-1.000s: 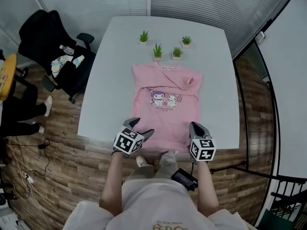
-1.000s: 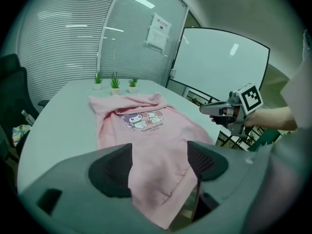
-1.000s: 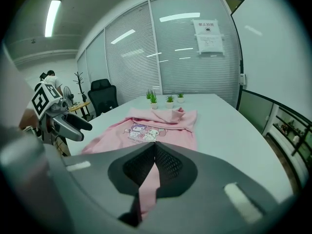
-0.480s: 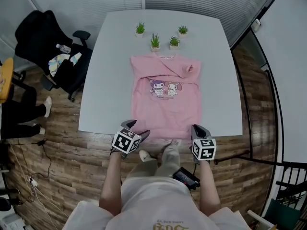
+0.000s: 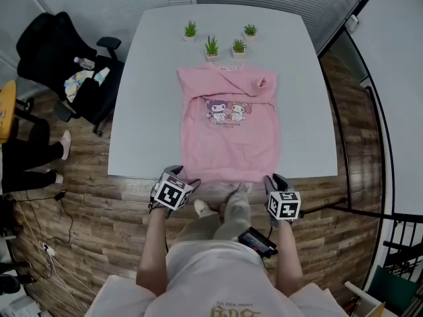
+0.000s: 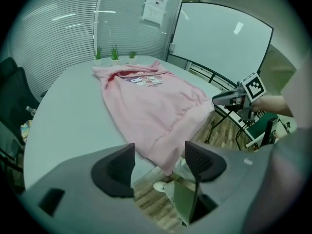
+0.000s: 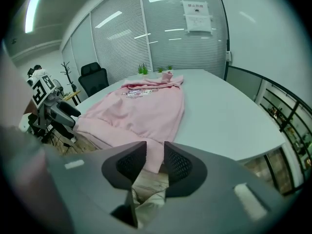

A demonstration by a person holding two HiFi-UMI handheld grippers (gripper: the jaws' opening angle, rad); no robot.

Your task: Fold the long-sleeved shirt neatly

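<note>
You've dropped both tools back to near edge of bench (image 5: 149, 111). Right tool (image 7: 155, 147) jaws just opening, half apart, hem in line, not pinched. Left tool (image 6: 159, 150) released wide, just narrowing slightly, empty. Shirt (image 5: 228, 127) flat on bench, hem overhanging. Likely lining up hem grab.

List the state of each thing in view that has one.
Pink shirt: flat on the table, sleeves folded in over the front, hem hanging over the near edge.
Left claw: open wide, jaws have just been closing slightly, gripping nothing.
Right claw: open, jaws have just been opening, hem corner showing in the gap, not pinched.
Potted plants: all four upright.
</note>
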